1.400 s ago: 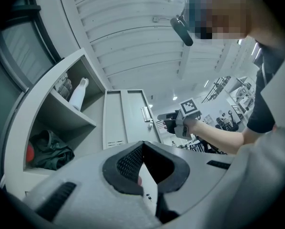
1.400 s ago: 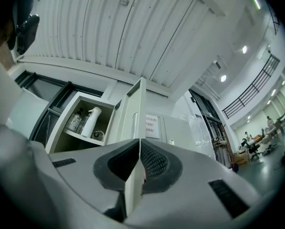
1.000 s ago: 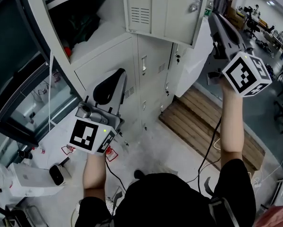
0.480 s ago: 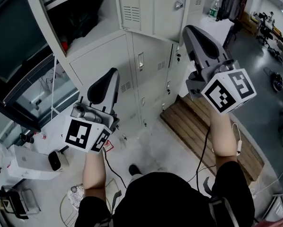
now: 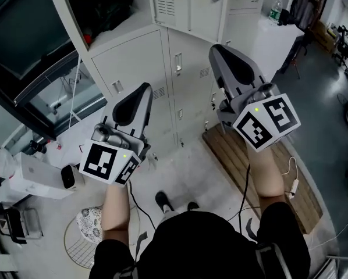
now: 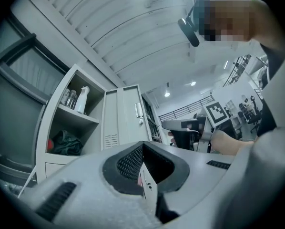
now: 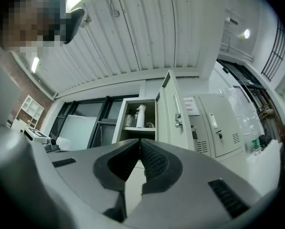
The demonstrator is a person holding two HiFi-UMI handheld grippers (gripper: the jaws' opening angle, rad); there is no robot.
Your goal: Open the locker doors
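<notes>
Locker doors are ahead, below the grippers; one upper door is swung open, the lower ones shut. Left gripper and right gripper are held clear, jaws pressed together, empty. Likely next: a closed door's handle must be reached.

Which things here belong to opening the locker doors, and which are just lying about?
Job: open locker door; closed locker doors; left gripper and right gripper, both shut, empty.
Lying about: wooden pallet; water bottle; spray bottle on the shelf; white box on the floor.
</notes>
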